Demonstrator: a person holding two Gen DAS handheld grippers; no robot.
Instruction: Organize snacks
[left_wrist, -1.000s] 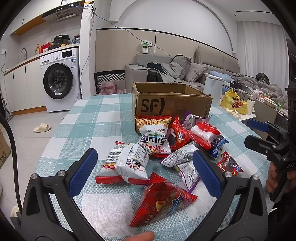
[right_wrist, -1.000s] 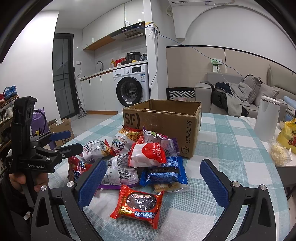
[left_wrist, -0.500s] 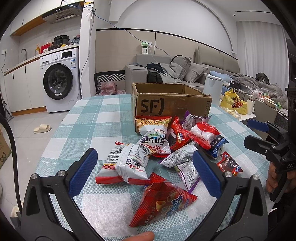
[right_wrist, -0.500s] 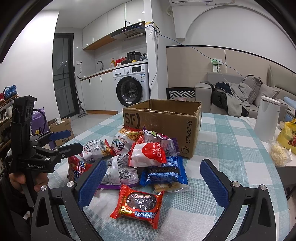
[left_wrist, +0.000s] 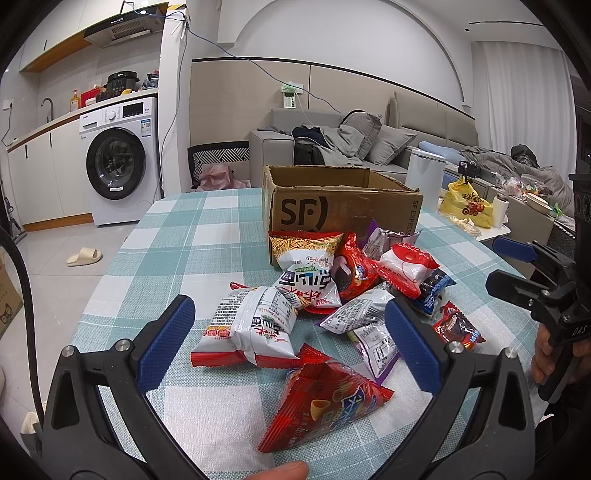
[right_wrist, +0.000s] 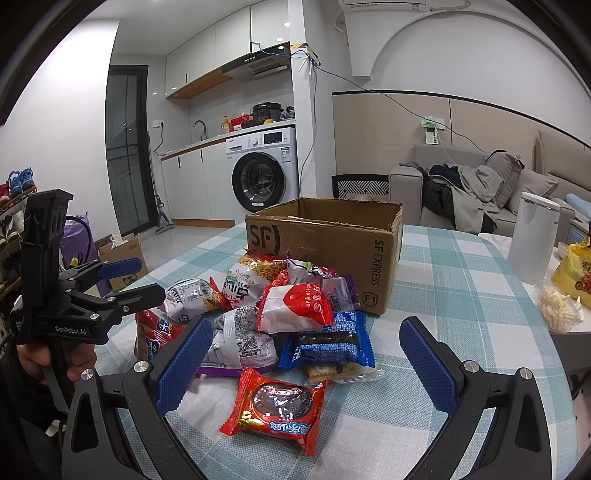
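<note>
Change: nothing has moved since the earlier frames.
Left gripper: jaws apart, empty.
Right gripper: jaws apart, empty.
Snack packets: heaped against SF cardboard box.

change: almost none visible | left gripper: seen from the right wrist view, sits very slightly lower and further left than 1.0 s ago | snack pile: no packet displaced | jaws: same spread

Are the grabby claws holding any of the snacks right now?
No. The left gripper and the right gripper both have their jaws wide open above the snack pile, touching none of the packets.
</note>
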